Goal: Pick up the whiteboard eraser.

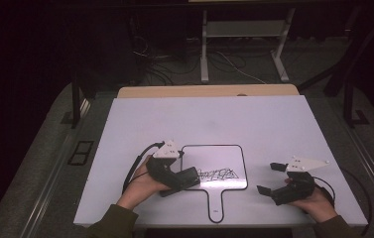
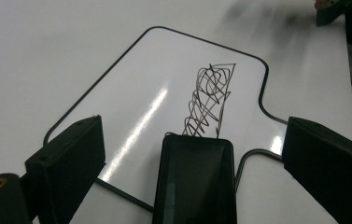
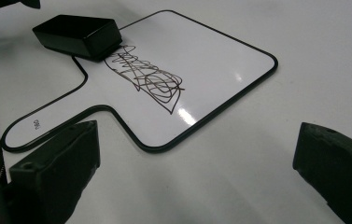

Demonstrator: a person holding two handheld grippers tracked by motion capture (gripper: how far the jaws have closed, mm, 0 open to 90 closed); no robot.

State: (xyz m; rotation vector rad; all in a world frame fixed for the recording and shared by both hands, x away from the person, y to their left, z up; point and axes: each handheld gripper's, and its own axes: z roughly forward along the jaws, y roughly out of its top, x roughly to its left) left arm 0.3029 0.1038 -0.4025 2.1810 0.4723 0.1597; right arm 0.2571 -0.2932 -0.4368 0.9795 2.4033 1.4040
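Observation:
A small paddle-shaped whiteboard [image 1: 224, 156] with a black rim lies on the white table, handle toward me. A black scribble [image 1: 218, 174] crosses its lower part. A black eraser block [image 1: 193, 177] rests at the scribble's left end. My left gripper [image 1: 182, 174] straddles the eraser; in the left gripper view the eraser [image 2: 194, 182] sits between the two jaws with a gap on each side, just short of the scribble [image 2: 211, 93]. My right gripper [image 1: 270, 178] hovers open and holds nothing, right of the whiteboard. The right gripper view looks across the whiteboard [image 3: 211, 56] to the eraser [image 3: 78, 32].
The white tabletop [image 1: 199, 119] stretches bare behind the whiteboard, with a wooden strip [image 1: 204, 91] at its far edge. Beyond it are a dark floor, loose cables [image 1: 174, 64] and white desk legs [image 1: 204, 49]. Both forearms come in at the near edge.

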